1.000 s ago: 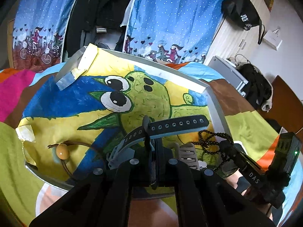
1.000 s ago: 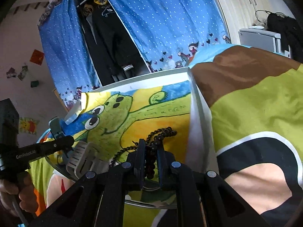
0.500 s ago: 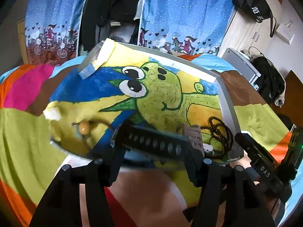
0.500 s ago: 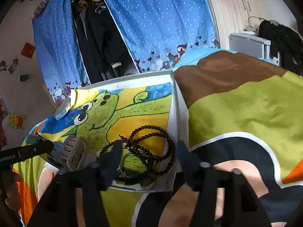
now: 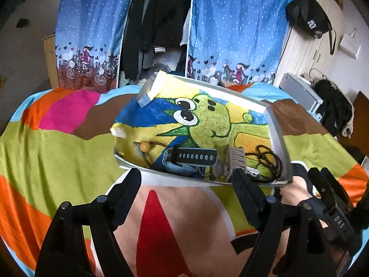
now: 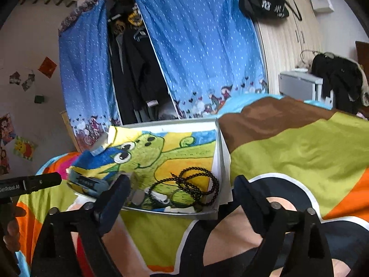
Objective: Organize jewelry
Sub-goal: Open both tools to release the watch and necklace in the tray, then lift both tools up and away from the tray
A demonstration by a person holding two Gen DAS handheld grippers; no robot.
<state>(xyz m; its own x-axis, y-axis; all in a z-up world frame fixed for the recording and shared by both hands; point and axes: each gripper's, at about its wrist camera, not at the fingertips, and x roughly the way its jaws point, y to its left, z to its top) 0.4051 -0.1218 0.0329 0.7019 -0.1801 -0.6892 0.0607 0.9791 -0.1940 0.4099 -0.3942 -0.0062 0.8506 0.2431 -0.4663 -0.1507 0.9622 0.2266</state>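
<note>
The tray (image 5: 278, 138) with the green cartoon drawing on its floor lies on the bedspread (image 5: 57, 152), and all the jewelry sits along the tray's near edge. The black bead string (image 6: 196, 182) is coiled in the near right corner, against the right wall. Just left of it in the tray stands the grey hair clip (image 5: 233, 161), and left of the clip lies the dark watch (image 5: 193, 158), its strap with a row of holes facing up. Further left, near the tray's left end, is the brown cord with an amber bead (image 5: 145, 147).

My left gripper (image 5: 186, 182) hangs before the tray's near edge with its fingers spread wide and nothing between them. My right gripper (image 6: 182, 191) is likewise spread wide and empty, in front of the tray's near right corner, the bead string showing between its fingers. From the right camera my left gripper's finger shows to the left of the tray, with my hand (image 6: 10, 233) on its handle.

Behind the tray hang blue dotted curtains (image 5: 230, 34), with dark clothes (image 5: 156, 27) in the gap between them. A black bag (image 6: 263, 2) hangs on the wall to the tray's right.
</note>
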